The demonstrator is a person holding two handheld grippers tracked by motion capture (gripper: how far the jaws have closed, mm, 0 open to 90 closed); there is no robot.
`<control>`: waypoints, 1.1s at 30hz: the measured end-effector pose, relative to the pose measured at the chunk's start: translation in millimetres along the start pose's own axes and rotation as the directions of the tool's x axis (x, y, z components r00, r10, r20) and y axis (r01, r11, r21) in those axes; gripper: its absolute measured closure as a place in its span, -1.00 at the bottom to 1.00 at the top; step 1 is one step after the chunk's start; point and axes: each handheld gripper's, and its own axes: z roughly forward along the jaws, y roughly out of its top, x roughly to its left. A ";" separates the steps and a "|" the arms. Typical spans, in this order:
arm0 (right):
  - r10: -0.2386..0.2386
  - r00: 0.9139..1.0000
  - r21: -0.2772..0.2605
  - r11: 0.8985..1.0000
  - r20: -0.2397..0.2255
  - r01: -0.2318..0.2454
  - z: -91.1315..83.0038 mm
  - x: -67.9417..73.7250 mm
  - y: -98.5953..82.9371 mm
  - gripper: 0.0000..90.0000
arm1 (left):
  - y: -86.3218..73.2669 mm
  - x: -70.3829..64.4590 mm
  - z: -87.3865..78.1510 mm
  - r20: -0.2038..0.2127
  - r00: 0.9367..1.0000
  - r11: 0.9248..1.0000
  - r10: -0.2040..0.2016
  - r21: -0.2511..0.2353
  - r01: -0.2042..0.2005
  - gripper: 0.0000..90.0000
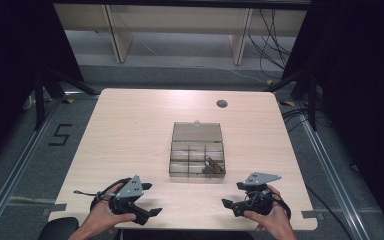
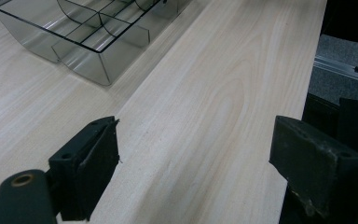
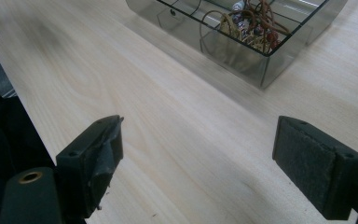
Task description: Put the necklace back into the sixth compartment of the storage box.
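Near the front edge of the worktop [image 1: 130,130], the left tongs [image 1: 147,199] and right tongs [image 1: 234,195] rest in the person's hands, both spread wide and pinching nothing. Between them and a little farther back sits the clear compartment box [image 1: 197,159], lid open, apart from both tongs. A brown tangle of small items [image 3: 249,25] lies in its front right compartment.

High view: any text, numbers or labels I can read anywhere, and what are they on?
"5": black tape on the grey floor, left of the table.
Nothing readable on the clear box, its open lid, the left gripper or the right gripper.
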 end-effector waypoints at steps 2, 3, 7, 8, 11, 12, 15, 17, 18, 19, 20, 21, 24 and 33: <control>0.023 1.000 0.004 1.000 -0.010 -0.023 0.1 2.6 -0.9 -0.62 | -0.2 -0.9 0.1 0.001 1.000 1.000 -0.007 0.004 0.007 -0.67; 0.002 1.000 -0.006 1.000 -0.007 -0.002 1.0 1.4 -1.1 -0.62 | -0.2 -0.9 -0.3 -0.001 1.000 1.000 -0.005 0.010 0.005 -0.67; 0.004 1.000 0.001 1.000 -0.007 -0.004 1.7 1.4 -2.4 -0.62 | -0.2 -1.2 -0.3 -0.007 1.000 1.000 -0.006 0.011 0.006 -0.67; 0.003 1.000 -0.001 1.000 -0.010 -0.003 2.0 1.4 -2.6 -0.62 | -0.3 -0.8 -0.1 -0.002 1.000 1.000 -0.006 0.010 0.006 -0.67; 0.030 1.000 -0.004 1.000 -0.010 -0.030 1.3 4.3 -3.9 -0.62 | -0.3 -1.0 -0.4 0.002 1.000 1.000 -0.004 0.010 0.004 -0.67; 0.019 1.000 -0.007 1.000 -0.010 -0.019 0.9 3.5 -4.1 -0.62 | -0.4 -1.8 0.0 0.006 1.000 1.000 -0.011 0.004 0.011 -0.67; 0.014 0.999 -0.004 1.000 -0.035 -0.014 1.3 1.5 -5.0 -0.62 | -0.4 -2.2 0.5 0.003 1.000 1.000 0.005 0.006 -0.005 -0.67; 0.018 1.000 -0.010 1.000 -0.002 -0.018 -0.3 3.3 -5.8 -0.63 | -0.1 -2.7 -0.1 0.002 1.000 1.000 0.014 0.015 -0.014 -0.67; 0.007 1.000 -0.013 1.000 -0.001 -0.007 -0.8 3.2 -6.1 -0.63 | 0.7 -1.7 -1.0 0.007 0.999 0.999 0.035 0.022 -0.035 -0.67; 0.011 1.000 -0.014 1.000 -0.002 -0.011 -1.3 4.1 -6.6 -0.63 | 0.0 -3.8 -0.2 0.004 1.000 1.000 0.008 0.008 -0.008 -0.67; 0.015 1.000 -0.013 1.000 -0.009 -0.015 -1.5 4.6 -7.1 -0.63 | -0.1 -3.7 0.0 0.012 1.000 1.000 0.002 0.005 -0.002 -0.67; 0.028 1.000 -0.013 1.000 0.000 -0.028 -2.3 5.9 -7.9 -0.63 | -0.1 -3.8 -0.2 0.010 1.000 1.000 0.001 0.005 -0.001 -0.67; 0.023 1.000 -0.016 1.000 0.000 -0.023 -3.2 5.8 -9.9 -0.63 | 0.0 -2.5 -0.6 0.004 1.000 1.000 0.020 0.015 -0.020 -0.67; 0.031 1.000 -0.023 0.999 0.005 -0.031 -3.5 4.4 -17.9 -0.63 | -0.9 -3.3 1.4 0.005 1.000 1.000 0.013 0.019 -0.014 -0.67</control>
